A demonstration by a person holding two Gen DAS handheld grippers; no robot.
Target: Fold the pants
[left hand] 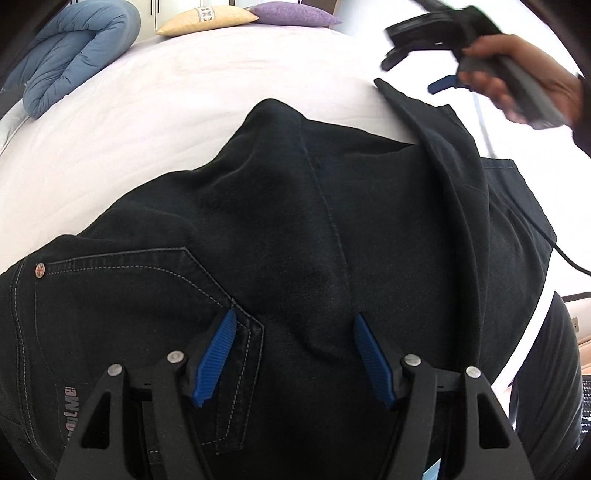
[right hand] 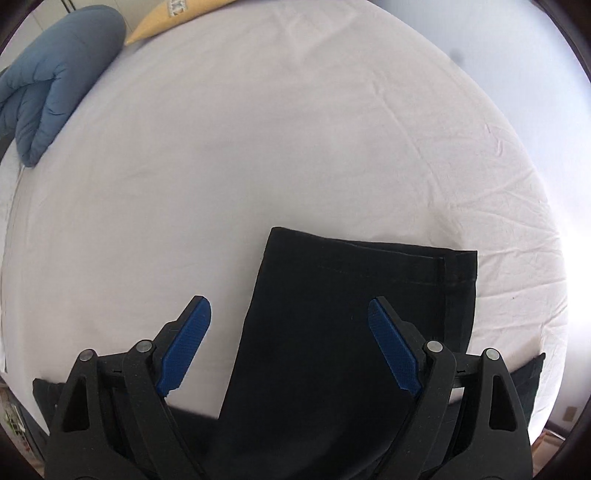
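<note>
black denim fills the near ground: one pair of pants point(left hand: 295, 229) lies on the bed point(left hand: 166, 110), waist and stitched back pocket point(left hand: 147, 295) under the left gripper point(left hand: 295, 354), whose jaws stand released over the cloth, blue pads apart and gripping nothing. the right gripper point(right hand: 288, 343) hovers over the hem end of one leg point(right hand: 351, 302), jaws spread wide with nothing between them; the leg's left edge runs between the pads and its hem lies square across the sheet. in the left view the hand point(left hand: 517, 85) carrying that gripper is above the pants' far right edge. beyond the hems the white sheet runs bare to the head of the bed. there lie one folded blue quilt point(left hand: 74, 51), one yellow pillow point(left hand: 207, 18) and one purple pillow point(left hand: 291, 14).
</note>
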